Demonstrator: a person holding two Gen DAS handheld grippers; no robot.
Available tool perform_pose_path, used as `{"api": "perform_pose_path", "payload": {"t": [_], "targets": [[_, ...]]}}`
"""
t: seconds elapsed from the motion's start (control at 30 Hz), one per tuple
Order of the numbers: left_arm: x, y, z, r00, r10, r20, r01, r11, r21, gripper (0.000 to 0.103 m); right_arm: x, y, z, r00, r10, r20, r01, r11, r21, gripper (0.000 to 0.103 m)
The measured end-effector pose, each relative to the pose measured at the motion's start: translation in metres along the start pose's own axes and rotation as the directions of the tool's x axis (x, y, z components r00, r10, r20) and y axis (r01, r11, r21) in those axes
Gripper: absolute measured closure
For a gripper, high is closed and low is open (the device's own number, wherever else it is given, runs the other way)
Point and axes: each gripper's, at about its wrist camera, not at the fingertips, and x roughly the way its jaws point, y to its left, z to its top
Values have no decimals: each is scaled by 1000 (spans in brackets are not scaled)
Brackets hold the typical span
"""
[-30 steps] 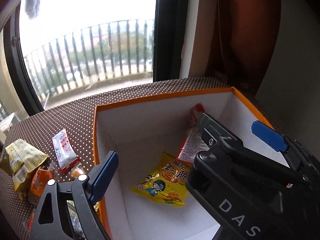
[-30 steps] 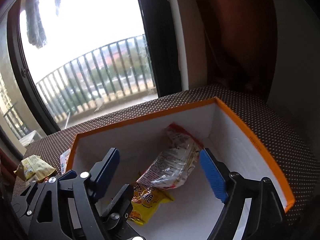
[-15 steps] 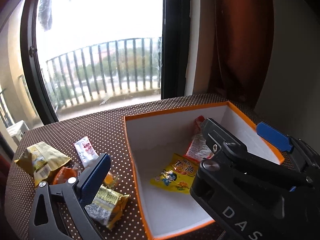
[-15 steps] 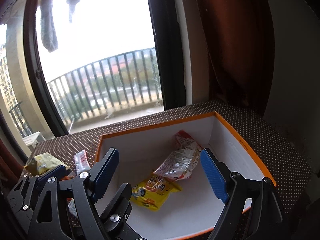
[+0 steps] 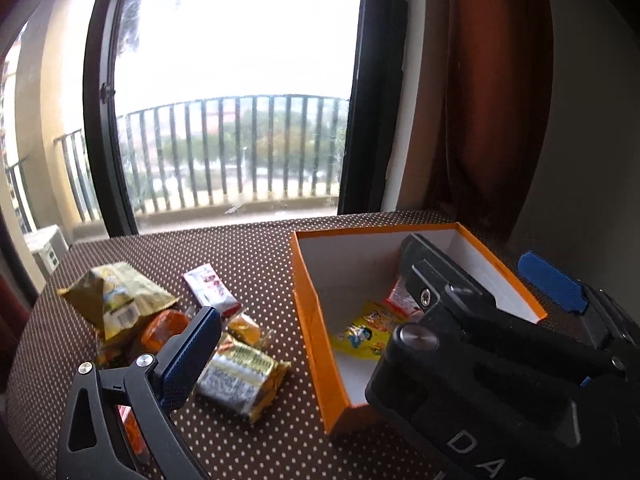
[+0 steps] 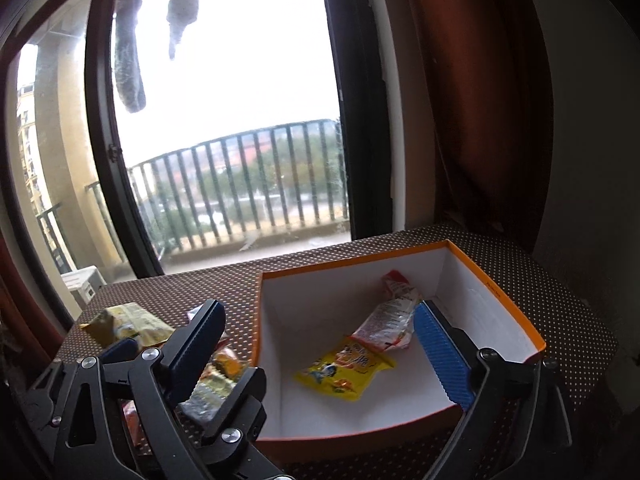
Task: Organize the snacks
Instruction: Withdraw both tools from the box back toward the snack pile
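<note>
A: Biggest thing first. What lies ahead of the two tools?

B: A tall window with dark frames and balcony railings outside, and a rust-brown curtain to the right of it. Grey cloth hangs outside the glass, seen fully only from the right wrist.

A: And under them?

B: The desk, covered in brown cloth with small white dots. Ahead of both tools sits an open cardboard box, orange outside, white and smooth inside.

A: What is in the box?

B: A yellow snack packet lying flat, and a crinkly red-and-clear packet leaning toward the far right corner. The right wrist view shows both whole; from the left wrist the right tool's black body covers most of the red one.

A: The unsorted snacks?

B: Left of the box, on the cloth: an olive-yellow pouch, a white-and-red sachet, an orange wrapped piece and a silver-gold foil packet. The left wrist view shows them spread out; from the right wrist the black linkages hide most of them.

A: The left hand-held gripper?

B: Released, blue pads spread wide, nothing pinched. Its near pad stands in front of the foil packet and the orange piece.

A: The right hand-held gripper?

B: Its jaws are opening. The packets in the box show in the gap beyond them, but neither ribbed blue pad touches one.
</note>
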Motion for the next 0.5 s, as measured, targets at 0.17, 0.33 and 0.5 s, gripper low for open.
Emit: {"api": "perform_pose_path", "payload": {"t": [0.17,0.33,0.5], "targets": [[-22,12,-12,998,41,52,-40,999,-12,2,-18,18,-8,999,25,40,-24,999,-25,5],[-39,24,-25,990,94,101,-94,996,-4,2,-25,34,-20,997,56,54,-54,997,-49,5],[-46,38,-37,987,120,102,-118,993,-26,2,-26,48,-31,996,75,49,-72,996,-60,5]]}}
